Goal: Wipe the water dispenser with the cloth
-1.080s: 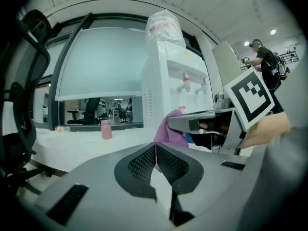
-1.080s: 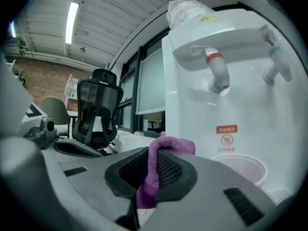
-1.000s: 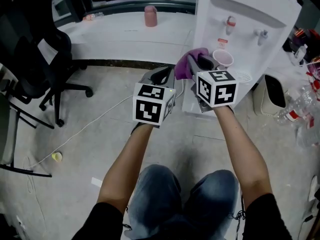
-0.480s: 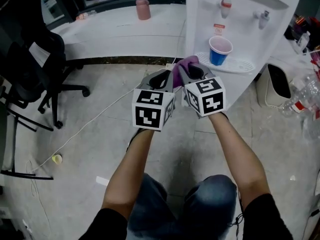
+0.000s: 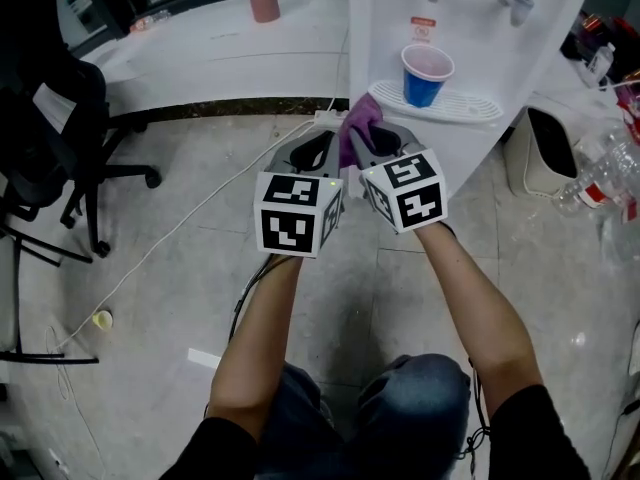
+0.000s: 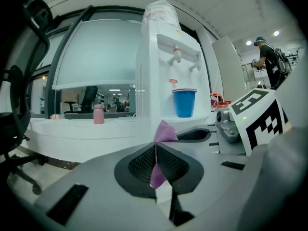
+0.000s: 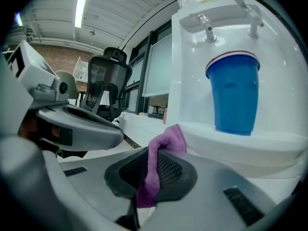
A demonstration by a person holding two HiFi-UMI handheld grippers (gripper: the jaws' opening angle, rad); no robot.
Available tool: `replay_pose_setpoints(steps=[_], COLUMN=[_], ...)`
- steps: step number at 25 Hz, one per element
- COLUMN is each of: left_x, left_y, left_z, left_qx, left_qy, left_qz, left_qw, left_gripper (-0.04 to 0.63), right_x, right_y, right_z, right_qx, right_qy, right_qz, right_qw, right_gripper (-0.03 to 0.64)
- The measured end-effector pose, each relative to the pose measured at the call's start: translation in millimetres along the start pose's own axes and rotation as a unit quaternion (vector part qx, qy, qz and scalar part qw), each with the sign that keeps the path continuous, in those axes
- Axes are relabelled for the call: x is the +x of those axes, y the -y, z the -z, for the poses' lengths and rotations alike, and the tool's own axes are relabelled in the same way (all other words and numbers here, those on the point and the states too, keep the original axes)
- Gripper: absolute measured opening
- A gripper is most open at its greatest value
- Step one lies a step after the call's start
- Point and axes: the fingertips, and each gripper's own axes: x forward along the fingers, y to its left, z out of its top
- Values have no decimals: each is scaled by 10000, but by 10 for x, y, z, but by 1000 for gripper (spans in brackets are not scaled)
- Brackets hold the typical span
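Both grippers pinch the purple cloth (image 5: pixel 359 120), my left gripper (image 6: pixel 155 155) and right gripper (image 7: pixel 148 171) clenched side by side with it bunched just ahead of their tips, ready, I judge, to press onto the water dispenser (image 5: pixel 378 43) directly in front.

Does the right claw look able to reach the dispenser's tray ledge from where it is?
Likely yes: the right claw, shut on the purple cloth, faces the water dispenser with nothing between; the left claw also pinching the cloth may limit it.
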Motion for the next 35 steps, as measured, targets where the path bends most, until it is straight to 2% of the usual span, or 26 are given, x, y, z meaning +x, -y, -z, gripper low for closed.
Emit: replay_pose_setpoints(steps=[13, 35], left_x=[164, 577], left_y=[232, 851], left_z=[-96, 45], left_qx=[13, 88], left_qy=[200, 82], left_qz=[301, 972], left_qw=[9993, 9952], left_gripper=[28, 28], right_x=[-259, -1279], right_y=[306, 1539], right_z=[320, 630], right_qx=[42, 286], right_qy=[-230, -401], right_qz=[418, 1877], right_qw=[9989, 9810], right_gripper=[32, 32])
